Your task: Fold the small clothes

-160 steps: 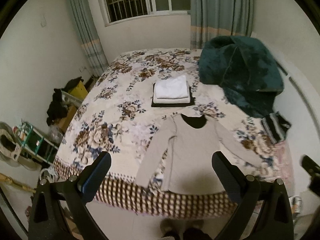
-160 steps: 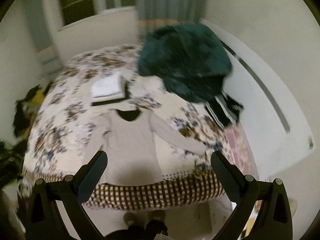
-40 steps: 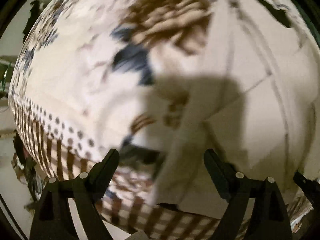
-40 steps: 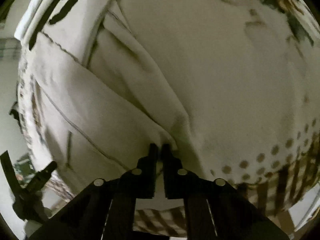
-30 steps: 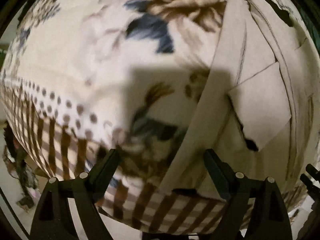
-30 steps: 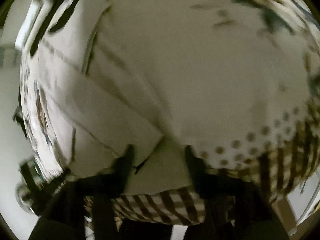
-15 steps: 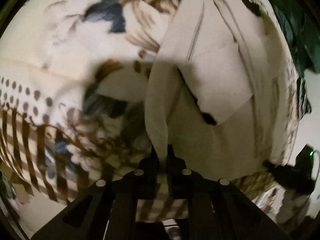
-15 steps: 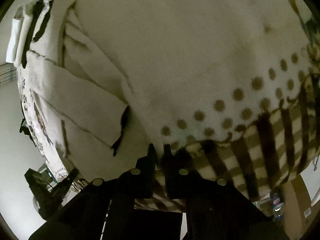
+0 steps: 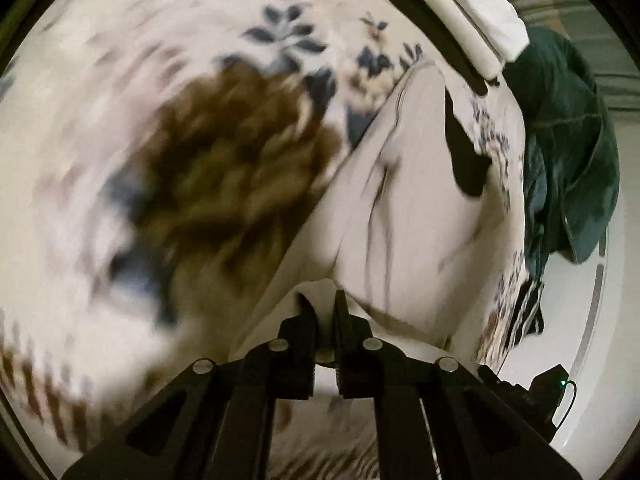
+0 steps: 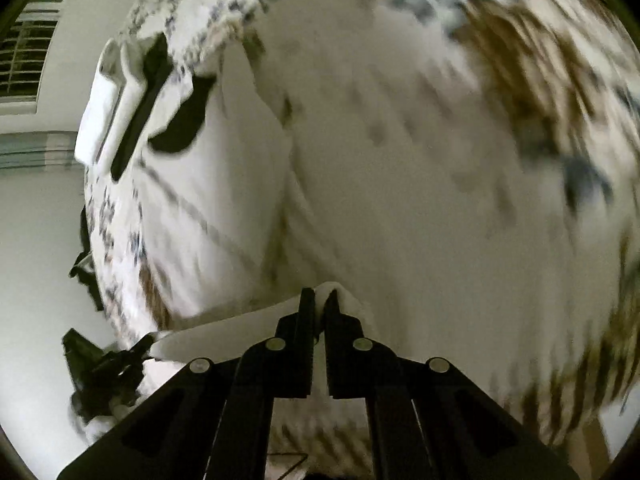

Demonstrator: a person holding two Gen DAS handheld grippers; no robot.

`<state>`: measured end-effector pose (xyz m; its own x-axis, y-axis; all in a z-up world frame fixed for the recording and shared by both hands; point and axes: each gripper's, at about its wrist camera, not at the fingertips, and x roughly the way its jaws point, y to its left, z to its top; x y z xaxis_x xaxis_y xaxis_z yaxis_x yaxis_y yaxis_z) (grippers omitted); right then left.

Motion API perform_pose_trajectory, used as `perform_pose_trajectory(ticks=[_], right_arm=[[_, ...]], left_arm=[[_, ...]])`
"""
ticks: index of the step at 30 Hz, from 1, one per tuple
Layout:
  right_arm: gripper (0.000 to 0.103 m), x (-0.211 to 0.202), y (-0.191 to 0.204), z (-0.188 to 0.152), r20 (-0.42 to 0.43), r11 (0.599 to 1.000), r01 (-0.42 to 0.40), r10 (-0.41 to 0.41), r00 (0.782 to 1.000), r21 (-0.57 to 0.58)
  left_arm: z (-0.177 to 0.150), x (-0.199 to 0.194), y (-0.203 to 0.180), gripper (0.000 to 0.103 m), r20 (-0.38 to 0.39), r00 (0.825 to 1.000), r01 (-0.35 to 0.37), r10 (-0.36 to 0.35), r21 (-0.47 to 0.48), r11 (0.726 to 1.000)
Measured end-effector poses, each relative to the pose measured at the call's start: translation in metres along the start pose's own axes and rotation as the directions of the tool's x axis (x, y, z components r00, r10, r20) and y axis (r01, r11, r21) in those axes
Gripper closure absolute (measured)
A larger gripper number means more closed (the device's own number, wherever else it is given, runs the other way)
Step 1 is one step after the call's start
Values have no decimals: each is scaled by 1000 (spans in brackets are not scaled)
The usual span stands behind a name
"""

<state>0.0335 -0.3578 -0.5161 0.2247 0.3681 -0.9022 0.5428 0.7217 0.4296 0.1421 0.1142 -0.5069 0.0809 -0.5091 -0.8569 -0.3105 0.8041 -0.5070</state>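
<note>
- Since half a second ago you have carried both pinched hem corners of the beige long-sleeved top (image 9: 404, 200) up the bed, so the lower half now rises from the floral bedspread (image 9: 120, 120) toward the neckline; five seconds back the top lay flat and both pairs of jaws stood wide apart.
- Your left gripper (image 9: 323, 308) has its jaws pressed together on a fold of the top's fabric, which bunches up between the tips.
- Your right gripper (image 10: 318, 304) likewise has its jaws pinching a small hump of the same cloth, with a lifted flap of the top stretching away to the left of the tips.
- The top lies on the bed near its front edge, its dark neck opening (image 9: 466, 160) pointing toward the folded stack.
- That stack of folded clothes (image 9: 476, 12), white pieces over a dark one, sits on the bedspread just beyond the neckline, close to it but apart.
- A dark green blanket (image 9: 568, 152) is heaped farther along the bed against the wall.
- In the right wrist view your left gripper shows as a dark shape at lower left, and both views are smeared with motion blur.
</note>
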Motion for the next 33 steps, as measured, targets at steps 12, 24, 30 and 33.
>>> perform_pose_trajectory(ticks=[12, 24, 30, 33], right_arm=[[43, 6, 12, 77, 118, 994, -103, 97, 988, 48], [101, 67, 22, 74, -21, 1000, 14, -14, 1000, 3], [101, 53, 33, 67, 112, 992, 121, -118, 987, -24], [101, 68, 24, 70, 35, 991, 132, -132, 991, -1]], left_arm=[[80, 3, -5, 59, 85, 987, 142, -134, -93, 986], [58, 55, -39, 99, 42, 994, -111, 104, 251, 962], [64, 59, -35, 99, 68, 988, -147, 136, 221, 964], [77, 66, -33, 94, 3, 990, -141, 143, 195, 971]])
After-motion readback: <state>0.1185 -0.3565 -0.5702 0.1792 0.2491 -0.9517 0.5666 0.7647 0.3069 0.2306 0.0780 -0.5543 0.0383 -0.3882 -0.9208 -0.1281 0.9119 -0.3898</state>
